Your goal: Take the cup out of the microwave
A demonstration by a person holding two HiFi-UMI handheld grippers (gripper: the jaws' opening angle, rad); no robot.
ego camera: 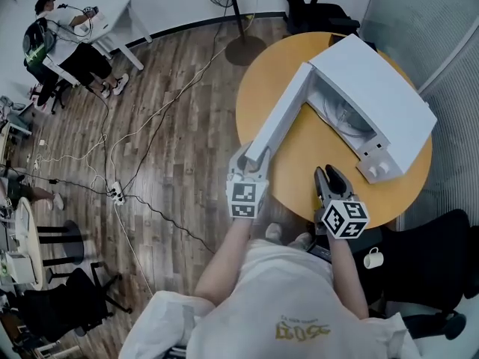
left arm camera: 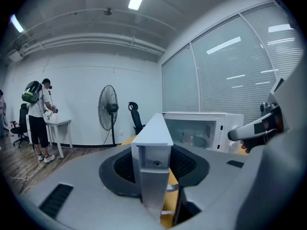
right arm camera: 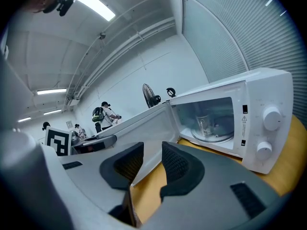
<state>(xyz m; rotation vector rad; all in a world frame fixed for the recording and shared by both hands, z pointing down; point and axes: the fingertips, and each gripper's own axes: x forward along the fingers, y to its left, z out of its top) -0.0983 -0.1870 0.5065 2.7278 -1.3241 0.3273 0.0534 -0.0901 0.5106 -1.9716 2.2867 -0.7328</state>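
The flat white microwave door stands swung wide, so I judge the opening step done. My left gripper straddles the door's free edge, its pads looking slack rather than clamped. My right gripper is empty, jaws apart. Ahead of it, the clear glass cup sits inside the white box microwave. Reaching in, gripping and lifting the cup out is all left to do.

Head view looks steeply down on the round table, microwave at upper right. Left gripper view sits approx. level, v. close at the open door edge. Right gripper view faces the cavity (door at left). All 3 share microwave & door.
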